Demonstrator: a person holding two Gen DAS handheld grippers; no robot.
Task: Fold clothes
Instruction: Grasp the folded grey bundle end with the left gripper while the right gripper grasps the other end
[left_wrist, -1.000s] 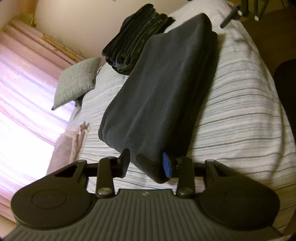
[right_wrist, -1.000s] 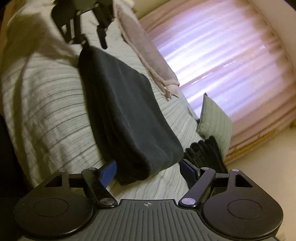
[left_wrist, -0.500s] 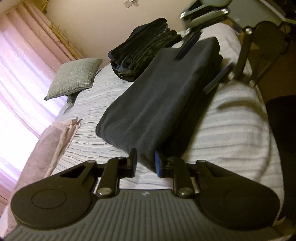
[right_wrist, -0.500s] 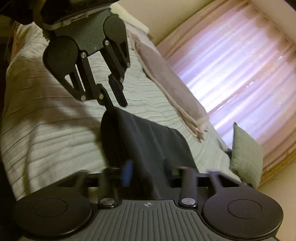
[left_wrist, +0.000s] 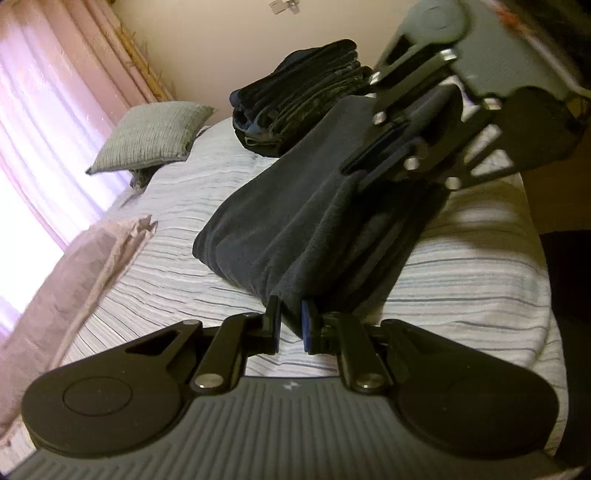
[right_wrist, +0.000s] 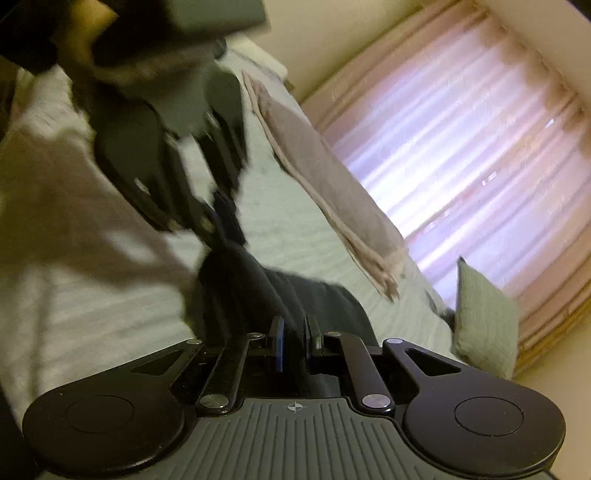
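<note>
Striped bedding (left_wrist: 461, 280) spreads beneath both of our grippers, with pink curtains (left_wrist: 55, 92) glowing off to the left of our left gripper (left_wrist: 291, 324). That gripper's jaws are drawn narrow and pinch the near corner of the dark grey garment (left_wrist: 295, 218), which lies folded lengthwise and stretches away straight ahead of it. At the garment's far end we see our right gripper (left_wrist: 373, 155) coming in from the upper right, its jaws closed on the cloth there. From the right wrist view, the right gripper (right_wrist: 294, 341) holds a ridge of the same garment (right_wrist: 258, 288) between its nearly closed fingers, and the left gripper (right_wrist: 218, 218), blurred, grips the opposite end just ahead. Beyond the garment's far end sits a stack of dark folded clothes (left_wrist: 299, 107); a grey cushion (left_wrist: 151, 136) and a pink folded sheet (left_wrist: 74, 273) lie to the left gripper's left.
</note>
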